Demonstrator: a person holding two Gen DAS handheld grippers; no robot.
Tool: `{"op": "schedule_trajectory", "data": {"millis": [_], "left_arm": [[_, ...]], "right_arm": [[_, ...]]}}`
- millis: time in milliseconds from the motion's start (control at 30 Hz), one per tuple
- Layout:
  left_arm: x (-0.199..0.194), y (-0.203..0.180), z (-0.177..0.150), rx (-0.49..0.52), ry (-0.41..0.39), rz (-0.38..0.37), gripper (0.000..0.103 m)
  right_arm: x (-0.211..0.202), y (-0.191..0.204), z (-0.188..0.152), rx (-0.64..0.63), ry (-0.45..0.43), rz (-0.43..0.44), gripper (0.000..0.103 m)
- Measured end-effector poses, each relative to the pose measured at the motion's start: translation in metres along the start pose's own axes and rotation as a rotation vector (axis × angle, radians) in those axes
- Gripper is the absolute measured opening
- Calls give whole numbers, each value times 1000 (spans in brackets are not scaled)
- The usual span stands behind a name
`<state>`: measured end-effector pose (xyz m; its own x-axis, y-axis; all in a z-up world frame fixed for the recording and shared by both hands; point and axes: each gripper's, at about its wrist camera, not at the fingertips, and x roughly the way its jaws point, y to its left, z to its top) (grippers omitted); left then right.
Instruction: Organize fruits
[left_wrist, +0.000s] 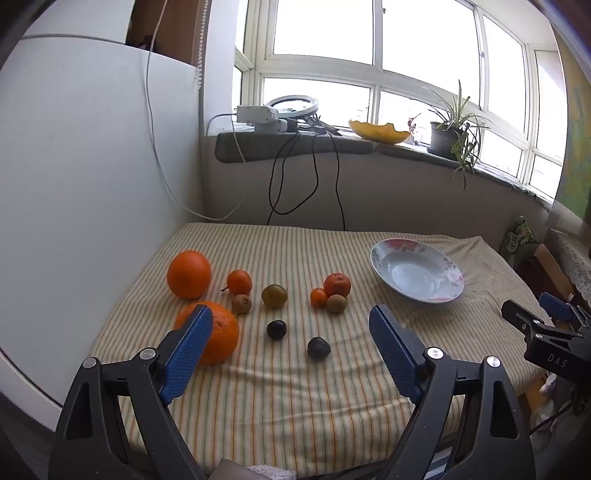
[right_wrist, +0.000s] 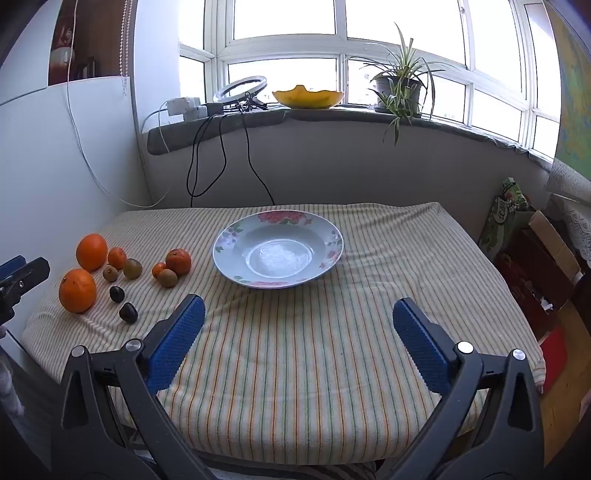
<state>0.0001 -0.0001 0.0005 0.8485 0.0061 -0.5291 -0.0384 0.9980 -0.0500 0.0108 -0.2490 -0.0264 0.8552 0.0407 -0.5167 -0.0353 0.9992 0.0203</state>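
Several fruits lie on the striped tablecloth (left_wrist: 280, 387): two large oranges (left_wrist: 189, 274) (left_wrist: 221, 332), two tangerines (left_wrist: 239, 281) (left_wrist: 337, 284), a small kumquat (left_wrist: 318, 296), two kiwis (left_wrist: 241, 303) (left_wrist: 336, 303), a greenish plum (left_wrist: 274, 295) and two dark plums (left_wrist: 276, 329) (left_wrist: 318, 347). An empty floral plate (left_wrist: 417, 269) sits at the right; in the right wrist view the plate (right_wrist: 277, 248) is centred. My left gripper (left_wrist: 291, 325) is open above the table's near edge, facing the fruits. My right gripper (right_wrist: 299, 317) is open and empty, short of the plate.
A white panel (left_wrist: 92, 184) stands along the table's left side. A windowsill (right_wrist: 332, 114) behind holds a yellow bowl (right_wrist: 308, 96), a potted plant (right_wrist: 400, 86), a ring light and adapters with dangling cables (right_wrist: 221, 158). Boxes and bags (right_wrist: 524, 236) stand right of the table.
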Motion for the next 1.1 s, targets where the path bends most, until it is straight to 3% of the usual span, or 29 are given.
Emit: {"op": "schedule_trajectory", "data": {"millis": [1100], "left_arm": [[-8, -2, -1, -1, -27, -8, 87]], "right_arm": [[-3, 3, 0, -17, -8, 6, 103]]}}
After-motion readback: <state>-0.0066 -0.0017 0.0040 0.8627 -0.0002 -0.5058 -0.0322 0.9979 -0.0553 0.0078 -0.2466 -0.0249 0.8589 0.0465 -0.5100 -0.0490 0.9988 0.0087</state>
